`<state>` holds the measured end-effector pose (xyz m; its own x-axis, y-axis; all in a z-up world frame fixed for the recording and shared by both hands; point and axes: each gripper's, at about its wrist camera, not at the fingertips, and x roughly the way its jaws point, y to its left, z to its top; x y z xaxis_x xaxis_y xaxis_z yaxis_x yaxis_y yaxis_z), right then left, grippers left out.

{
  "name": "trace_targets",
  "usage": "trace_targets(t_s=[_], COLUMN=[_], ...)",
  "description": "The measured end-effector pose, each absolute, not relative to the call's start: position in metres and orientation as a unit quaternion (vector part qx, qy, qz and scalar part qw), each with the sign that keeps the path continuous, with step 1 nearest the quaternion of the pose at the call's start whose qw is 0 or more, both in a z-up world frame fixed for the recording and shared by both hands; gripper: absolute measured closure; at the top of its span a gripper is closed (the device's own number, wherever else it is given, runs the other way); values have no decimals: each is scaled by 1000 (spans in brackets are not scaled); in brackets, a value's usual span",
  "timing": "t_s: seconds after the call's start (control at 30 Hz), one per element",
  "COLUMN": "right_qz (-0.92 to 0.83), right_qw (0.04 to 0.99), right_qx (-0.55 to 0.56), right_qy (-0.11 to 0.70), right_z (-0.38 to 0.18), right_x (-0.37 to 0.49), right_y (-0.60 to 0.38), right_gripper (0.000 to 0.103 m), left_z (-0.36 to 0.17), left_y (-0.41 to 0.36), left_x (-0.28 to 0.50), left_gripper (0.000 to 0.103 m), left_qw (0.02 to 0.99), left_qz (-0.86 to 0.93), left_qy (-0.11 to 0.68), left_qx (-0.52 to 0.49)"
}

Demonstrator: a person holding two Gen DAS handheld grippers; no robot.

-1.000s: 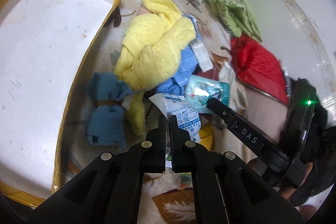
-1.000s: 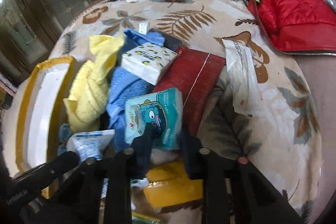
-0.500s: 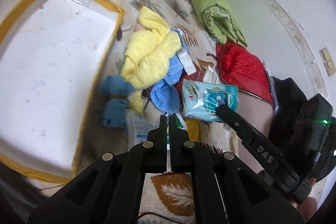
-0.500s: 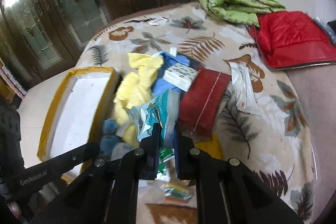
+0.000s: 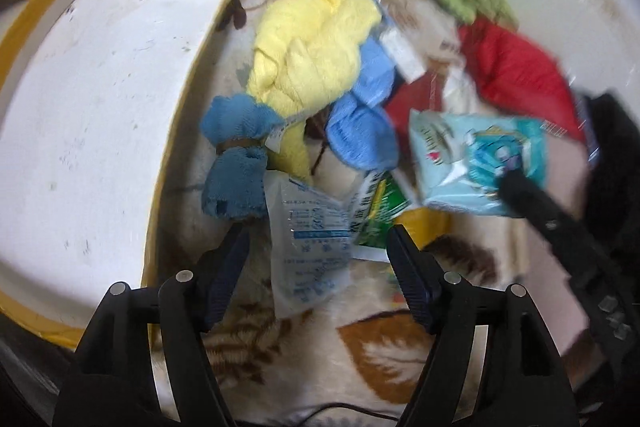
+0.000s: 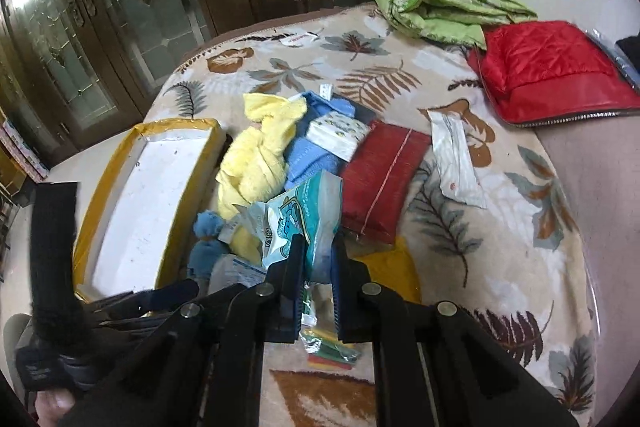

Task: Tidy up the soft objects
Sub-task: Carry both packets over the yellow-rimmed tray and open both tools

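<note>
The right gripper (image 6: pixel 316 259) clamped the light-blue tissue pack (image 6: pixel 304 219) above the leaf-print blanket (image 6: pixel 460 267); its lettering was unreadable. The left gripper (image 5: pixel 318 259) had just opened over a clear packet (image 5: pixel 308 239). Only the right view showed cabinet doors (image 6: pixel 140 7).

A crumpled light-blue tissue pack (image 6: pixel 304 215) stands pinched upright in the right claw (image 6: pixel 316 259). A clear white packet (image 5: pixel 310 243) lies flat between the left claw's (image 5: pixel 316 251) spread fingers, untouched.
</note>
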<state>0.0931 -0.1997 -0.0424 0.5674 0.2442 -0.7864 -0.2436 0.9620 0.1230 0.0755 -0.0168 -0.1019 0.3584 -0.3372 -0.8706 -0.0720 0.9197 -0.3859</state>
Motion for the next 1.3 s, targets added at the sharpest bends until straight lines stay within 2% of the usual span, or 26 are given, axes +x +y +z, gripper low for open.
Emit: trace_targets(t_s=[0.07, 0.17, 0.2, 0.23, 0.33, 0.5, 0.67, 0.9, 1.07, 1.3], right_qz=[137, 135, 136, 138, 141, 151, 181, 257, 290, 294], right_qw=[885, 885, 883, 882, 880, 877, 878, 857, 828, 801], right_qx=[1, 0, 4, 6, 14, 38, 52, 56, 44, -8], right_qy=[445, 447, 448, 450, 454, 455, 440, 443, 478, 521], right_z=[-46, -50, -52, -54, -56, -51, -33, -20, -42, -88], right_x=[94, 95, 96, 96, 98, 96, 83, 67, 70, 70], right_y=[-202, -203, -204, -205, -207, -211, -198, -141, -90, -34], right_gripper=[93, 93, 93, 93, 93, 93, 93, 93, 93, 93], left_z=[-110, -120, -122, -124, -118, -105, -65, -22, -40, -75], left_y=[-23, -23, -20, -18, -18, -2, 26, 107, 159, 178], left_x=[79, 81, 81, 81, 77, 65, 40, 11, 12, 32], left_gripper=[31, 32, 46, 67, 71, 74, 74, 74, 74, 74], left_qw=[802, 797, 796, 791, 794, 790, 802, 836, 828, 815], left_qz=[-50, -46, -49, -63, -72, -98, -109, -56, -11, 16], left_qy=[578, 583, 581, 581, 578, 563, 529, 474, 482, 519], left_qx=[-144, -149, -165, -179, -173, -222, -255, -271, -286, -256])
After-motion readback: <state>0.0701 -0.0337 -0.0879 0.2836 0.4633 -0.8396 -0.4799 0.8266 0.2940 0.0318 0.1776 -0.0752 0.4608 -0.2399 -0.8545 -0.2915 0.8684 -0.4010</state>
